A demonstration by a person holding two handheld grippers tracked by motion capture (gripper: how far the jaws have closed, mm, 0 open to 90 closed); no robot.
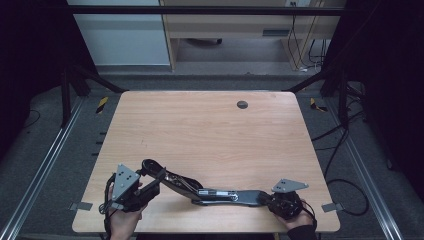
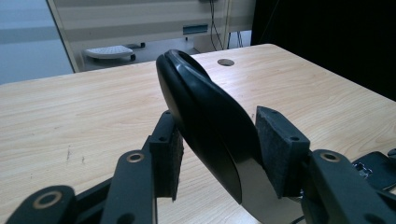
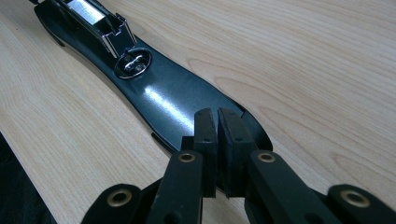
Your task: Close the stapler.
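Left gripper [image 2: 218, 140] is clamped on the stapler [image 1: 215, 192]: we see its two pads pressed against either side of the rounded black upper arm [image 2: 205, 107], which stands tilted up off the worktop [image 1: 200, 130]. Right gripper [image 3: 217, 140] has its jaws drawn together with hardly a slit between them, sitting at the far end of the flat base [image 3: 173, 98]. We cannot tell whether they pinch the rim of that base or merely rest on it.

That doubt is the main risk, in our judgement. If the right gripper only rests there, any further lift or swing of the upper arm could drag the base along, and the whole stapler would skid or pivot instead of opening at its hinge. The glossy, curved arm is a second worry: the pads grip it on a sloping surface, so it could squirt out of them and snap back down. The open metal channel could also spill staples if the body is jolted.

Measured from the round hole [image 1: 242, 104] in the worktop, the stapler lies well apart from it, along the near edge. It stretches between the two grippers, its raised arm inside the left one and its base end under the right one.
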